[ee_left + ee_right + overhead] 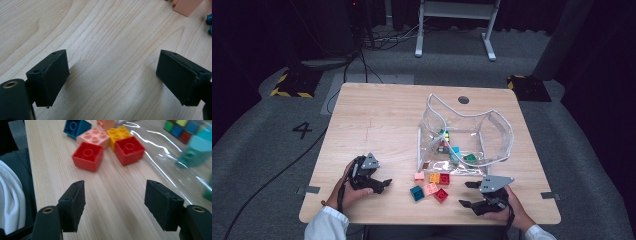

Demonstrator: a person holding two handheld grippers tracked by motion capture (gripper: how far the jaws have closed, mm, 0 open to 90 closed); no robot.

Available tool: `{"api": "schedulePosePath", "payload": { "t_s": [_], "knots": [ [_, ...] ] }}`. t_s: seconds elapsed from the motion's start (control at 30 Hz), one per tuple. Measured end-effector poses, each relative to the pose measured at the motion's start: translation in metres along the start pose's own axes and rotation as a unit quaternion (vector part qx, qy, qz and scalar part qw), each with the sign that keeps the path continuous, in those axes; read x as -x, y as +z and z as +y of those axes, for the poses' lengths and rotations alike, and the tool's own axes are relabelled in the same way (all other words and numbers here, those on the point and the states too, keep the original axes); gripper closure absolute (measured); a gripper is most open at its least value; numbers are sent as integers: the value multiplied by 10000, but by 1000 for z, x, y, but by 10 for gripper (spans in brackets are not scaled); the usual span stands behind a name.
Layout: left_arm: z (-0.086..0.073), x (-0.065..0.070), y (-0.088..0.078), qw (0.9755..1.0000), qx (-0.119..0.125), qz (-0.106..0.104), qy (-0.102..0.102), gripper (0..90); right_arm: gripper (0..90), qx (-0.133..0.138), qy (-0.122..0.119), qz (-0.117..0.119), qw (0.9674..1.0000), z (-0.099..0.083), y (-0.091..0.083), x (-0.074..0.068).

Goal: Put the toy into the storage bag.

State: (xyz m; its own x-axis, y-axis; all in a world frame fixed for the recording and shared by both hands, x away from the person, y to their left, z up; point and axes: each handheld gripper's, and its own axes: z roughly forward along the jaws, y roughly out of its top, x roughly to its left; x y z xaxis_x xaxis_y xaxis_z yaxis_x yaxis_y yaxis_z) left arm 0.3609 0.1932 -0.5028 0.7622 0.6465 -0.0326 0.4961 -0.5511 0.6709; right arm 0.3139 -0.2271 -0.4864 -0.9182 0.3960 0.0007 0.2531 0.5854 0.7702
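Several loose toy bricks lie near the table's front edge: two red bricks (441, 195) (444, 178), a pink one (430, 189), an orange one (434, 177) and a teal one (416, 192). My right gripper (465, 194) rests just right of them, open, with bare wood between its jaws. In the right gripper view, the gripper (115, 205) points at the nearest red brick (88, 156) and the second red brick (129, 150), both a short way ahead. My left gripper (383, 185) sits left of the pile, open and empty; in its own view the gripper (112, 77) is over bare wood.
A clear plastic bag (492, 125) stands behind the pile, holding more bricks and a colour cube (180, 127). A teal brick (197, 150) lies inside its near wall. A pink brick (187, 6) is at the top right of the left gripper view. A white sleeve (10, 202) is nearby.
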Motion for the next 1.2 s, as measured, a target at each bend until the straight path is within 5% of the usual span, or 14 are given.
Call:
{"api": "schedulePosePath", "payload": {
  "t_s": [0.13, 0.27, 0.53, 0.7, 0.73, 0.93, 1.2],
  "knots": [
    [0, 0, 0, 10000, 7, 3, 2, 113, 336, -166, 70, 149, 9997, 8, 17, -11],
    [0, 0, 0, 10000, 0, 1, 1, 113, 334, -233, -117, 263, 9993, 15, 35, -18],
    [0, 0, 0, 10000, -1, -1, 0, 113, 324, -101, -198, 174, 9996, 23, 55, -18],
    [0, 0, 0, 10000, -2, -1, 2, 113, 342, -134, -197, 199, 9995, 26, 59, -19],
    [0, 0, 0, 10000, -2, 0, 2, 113, 429, -61, -215, 182, 9996, 27, 60, -19],
    [0, 0, 0, 10000, 0, -1, 0, 113, 580, -4, -191, 191, 9996, 24, 56, -18],
    [0, 0, 0, 10000, -1, 0, 0, 113, 591, 0, -191, 236, 9995, 14, 41, -10]
  ]
}}
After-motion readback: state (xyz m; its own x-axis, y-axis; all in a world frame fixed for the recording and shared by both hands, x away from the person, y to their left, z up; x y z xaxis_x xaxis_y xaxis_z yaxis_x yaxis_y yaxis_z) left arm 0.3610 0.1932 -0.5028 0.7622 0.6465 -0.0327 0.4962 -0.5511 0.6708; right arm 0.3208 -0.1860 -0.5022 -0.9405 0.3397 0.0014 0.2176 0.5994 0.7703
